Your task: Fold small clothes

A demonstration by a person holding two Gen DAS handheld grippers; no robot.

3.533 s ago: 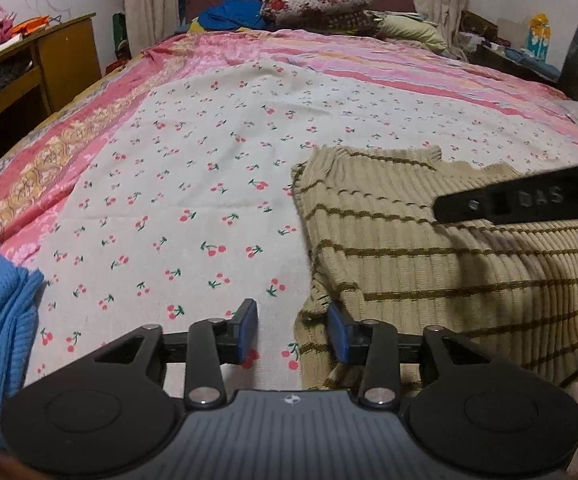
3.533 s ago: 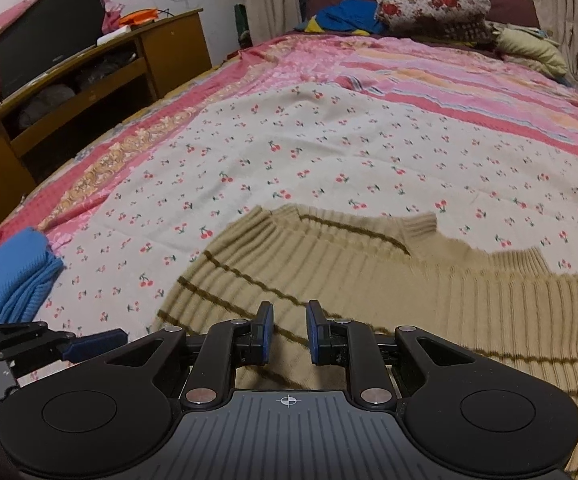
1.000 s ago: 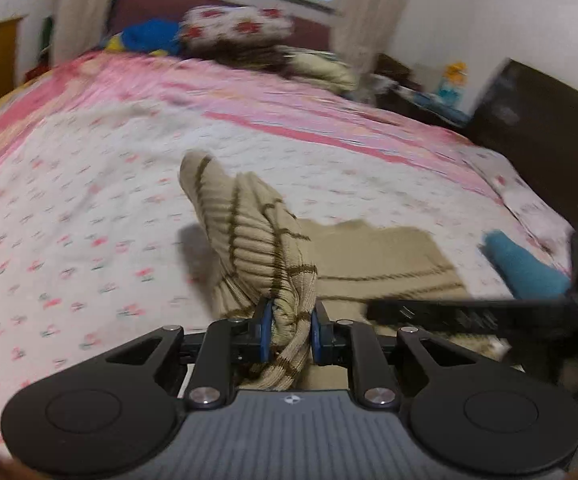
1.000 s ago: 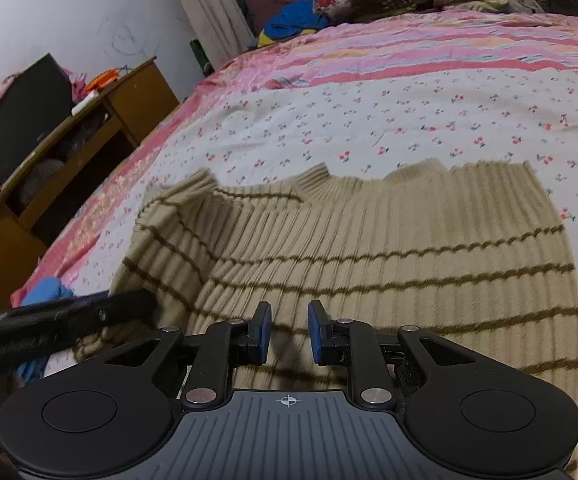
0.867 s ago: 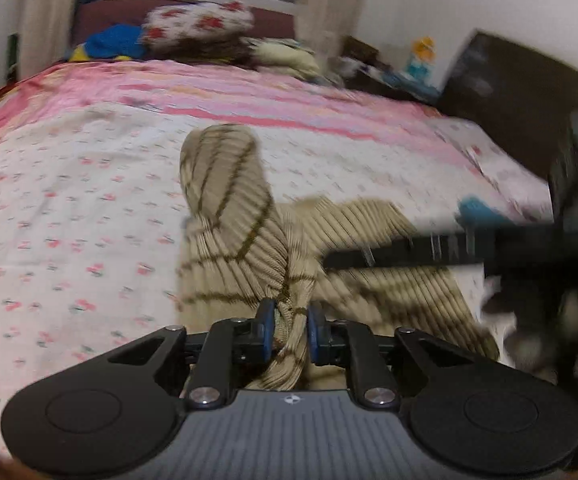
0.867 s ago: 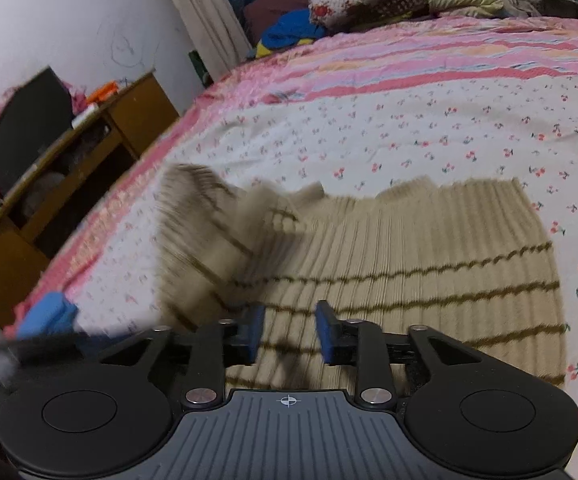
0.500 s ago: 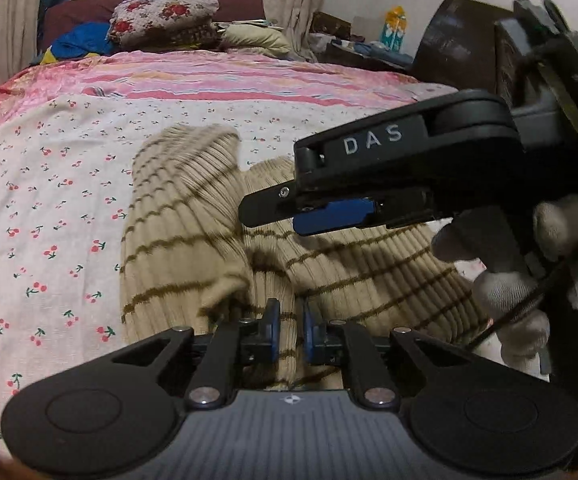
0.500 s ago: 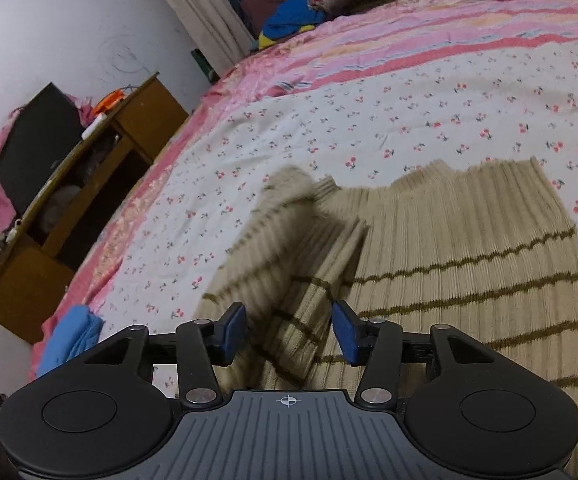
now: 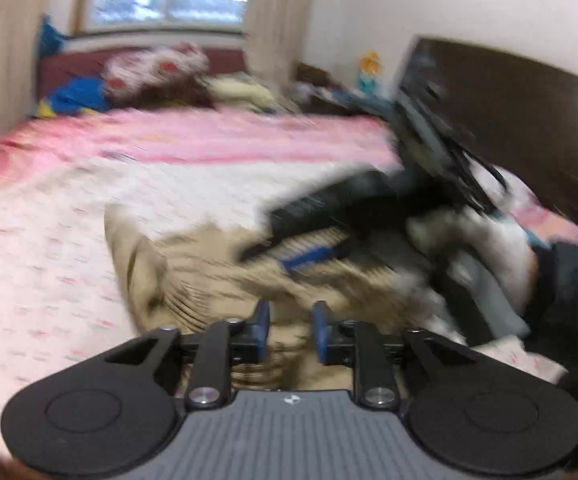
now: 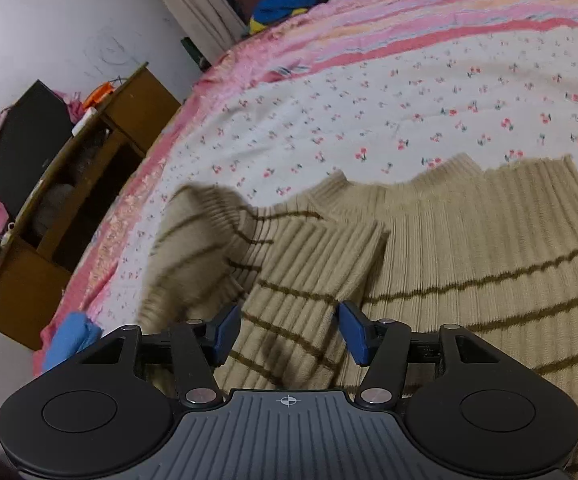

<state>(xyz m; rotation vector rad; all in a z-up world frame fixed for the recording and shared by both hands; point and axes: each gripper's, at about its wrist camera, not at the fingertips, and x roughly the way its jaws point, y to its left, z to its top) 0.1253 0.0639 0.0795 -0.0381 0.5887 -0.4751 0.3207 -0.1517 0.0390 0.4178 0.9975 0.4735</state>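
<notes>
Sweater [image 10: 469, 248]: sleeve folded in at 10 o'clock; other side & halving left. Left claw [image 9: 289, 326] & right claw [image 10: 287, 330] both spread, empty.

Left tongs [image 9: 289, 326] parted, empty; right tongs [image 10: 289, 330] spread wide, empty.

Item count, both wrist views:
1 beige ribbed knit sweater with brown stripes [image 10: 469, 248], 1 bed with a cherry-print sheet [image 10: 369, 112], 2 black two-finger grippers with blue pads: left gripper [image 9: 289, 326], right gripper [image 10: 289, 330]. 1 folded blue cloth [image 10: 69, 336], 1 brown wooden desk [image 10: 89, 184], 1 red-flowered pillow [image 9: 157, 68].
</notes>
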